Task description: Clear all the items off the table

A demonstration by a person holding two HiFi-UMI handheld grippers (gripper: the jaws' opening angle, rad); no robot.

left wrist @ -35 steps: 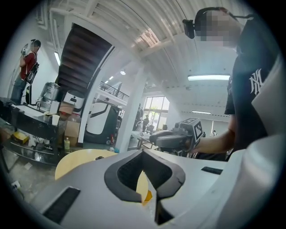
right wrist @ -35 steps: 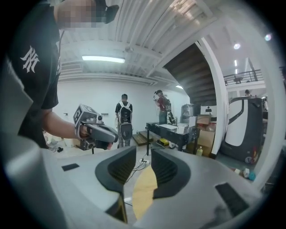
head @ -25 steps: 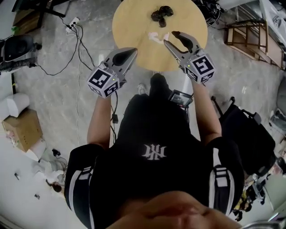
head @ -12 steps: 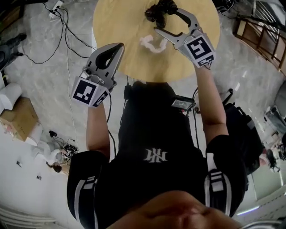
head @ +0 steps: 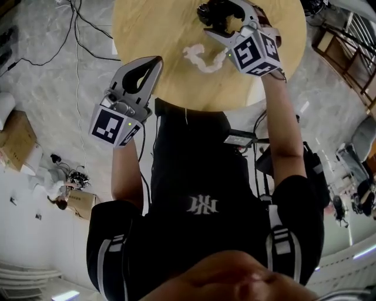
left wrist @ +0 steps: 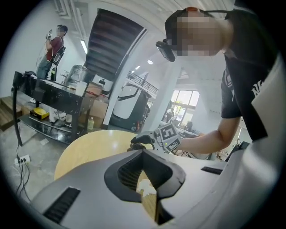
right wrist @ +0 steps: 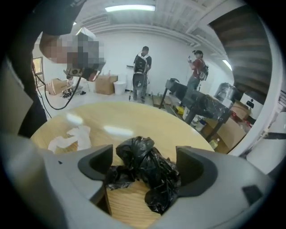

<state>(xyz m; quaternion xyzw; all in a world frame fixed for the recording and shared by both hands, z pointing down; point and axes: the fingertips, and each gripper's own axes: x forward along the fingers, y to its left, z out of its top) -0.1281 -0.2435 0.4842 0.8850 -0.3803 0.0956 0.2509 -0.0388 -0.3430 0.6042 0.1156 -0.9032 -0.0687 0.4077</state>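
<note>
A crumpled black plastic bag (head: pixel 215 12) lies at the far side of the round wooden table (head: pixel 158 35). My right gripper (head: pixel 223 19) reaches over it with jaws opening, one on each side of the bag (right wrist: pixel 145 172), and the pads do not press on it. A crumpled white paper (head: pixel 201 59) lies nearer the middle of the table, left of the bag in the right gripper view (right wrist: pixel 71 136). My left gripper (head: pixel 144 70) hovers at the table's near left edge, shut and empty. The left gripper view shows the right gripper (left wrist: pixel 152 139) at the bag.
Cables (head: pixel 76 35) trail over the stone floor left of the table. A cardboard box (head: pixel 14 141) sits at far left, dark equipment (head: pixel 352 159) at right. Two people (right wrist: pixel 142 67) stand beyond the table near a black bench (right wrist: pixel 201 105).
My right gripper has reached forward past the white paper to the black bag and its jaws have spread around it. The left gripper has shifted slightly left, still shut.
</note>
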